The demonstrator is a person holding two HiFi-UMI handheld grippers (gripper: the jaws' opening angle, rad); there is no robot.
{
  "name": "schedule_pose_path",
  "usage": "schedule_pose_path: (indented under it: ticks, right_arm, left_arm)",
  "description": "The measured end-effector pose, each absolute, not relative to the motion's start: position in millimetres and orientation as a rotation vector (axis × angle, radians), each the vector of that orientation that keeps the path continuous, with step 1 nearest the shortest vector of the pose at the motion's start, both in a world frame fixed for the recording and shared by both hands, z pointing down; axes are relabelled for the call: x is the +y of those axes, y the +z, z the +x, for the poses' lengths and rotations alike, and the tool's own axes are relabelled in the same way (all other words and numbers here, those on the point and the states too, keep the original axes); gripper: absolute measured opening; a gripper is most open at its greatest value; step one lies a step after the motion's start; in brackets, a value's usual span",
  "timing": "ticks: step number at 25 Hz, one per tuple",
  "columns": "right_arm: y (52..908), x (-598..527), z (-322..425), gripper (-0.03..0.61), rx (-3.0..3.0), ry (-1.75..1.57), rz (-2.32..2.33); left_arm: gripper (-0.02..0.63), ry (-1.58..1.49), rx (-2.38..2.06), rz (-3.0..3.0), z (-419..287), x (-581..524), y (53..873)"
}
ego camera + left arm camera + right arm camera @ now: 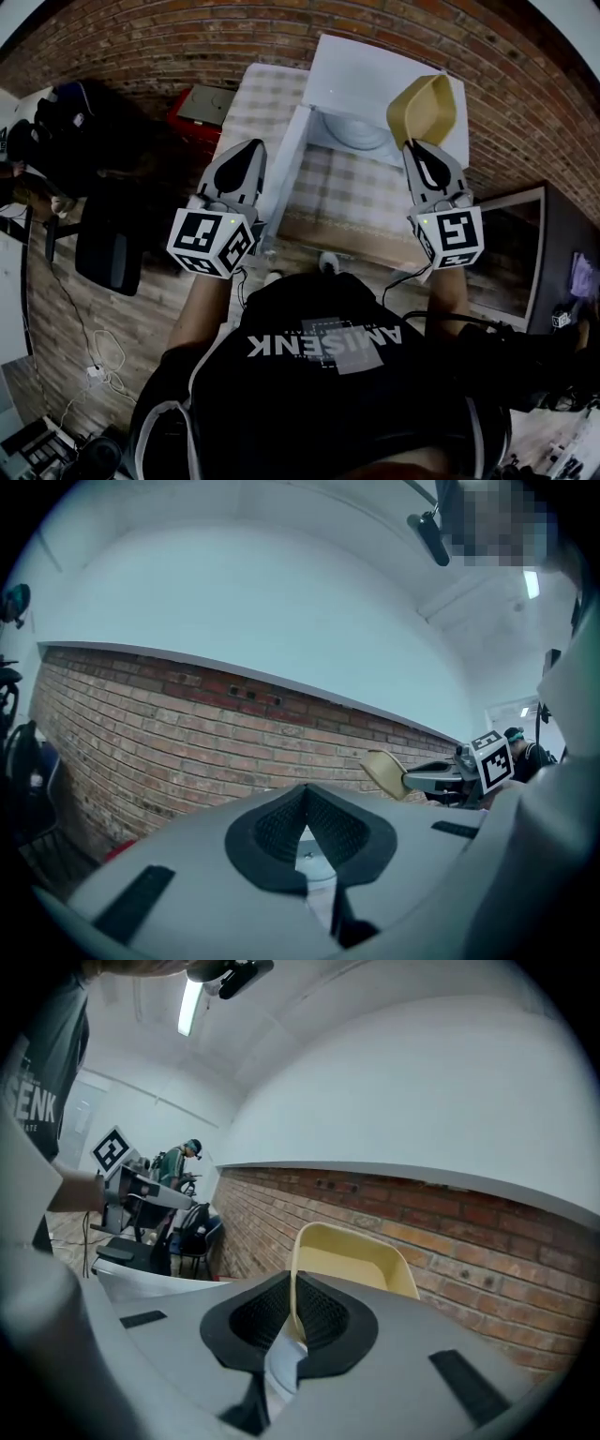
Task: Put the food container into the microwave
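head view steeply downward, gripper views low, sharing brick wall (187, 733)

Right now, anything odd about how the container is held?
Yes: the right gripper pinches the yellow food container by one rim wall only, so it hangs tipped on its side near the open microwave.

Black T-shirt (319, 412): white block lettering across back, grey patch over centre, pale piping at 7 and 5 o'clock.
Left gripper (249, 148), right gripper (419, 150): grey tapered shells, black ribbed pads (272, 829).
Marker cubes (214, 242): white, black square patterns.
Black cable (405, 275) off right cube toward 7 o'clock.
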State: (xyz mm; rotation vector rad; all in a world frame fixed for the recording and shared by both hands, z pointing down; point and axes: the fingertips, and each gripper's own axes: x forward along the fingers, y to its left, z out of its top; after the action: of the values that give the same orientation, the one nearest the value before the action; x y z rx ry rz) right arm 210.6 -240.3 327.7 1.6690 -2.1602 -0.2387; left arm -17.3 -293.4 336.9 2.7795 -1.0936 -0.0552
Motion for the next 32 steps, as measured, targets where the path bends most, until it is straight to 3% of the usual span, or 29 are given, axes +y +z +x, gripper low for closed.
schedule_pose_path:
  ticks: [18, 32]
  right_arm:
    - [424, -227, 116, 0.051, -2.369, -0.196, 1.065]
    - [512, -207, 94, 0.051, -2.336, -0.061, 0.808]
  left_arm:
    - [0.011, 0.035, -1.243, 2.703, -26, -275, 356]
    - [0.011, 0.081, -1.237, 2.670, -30, -260, 376]
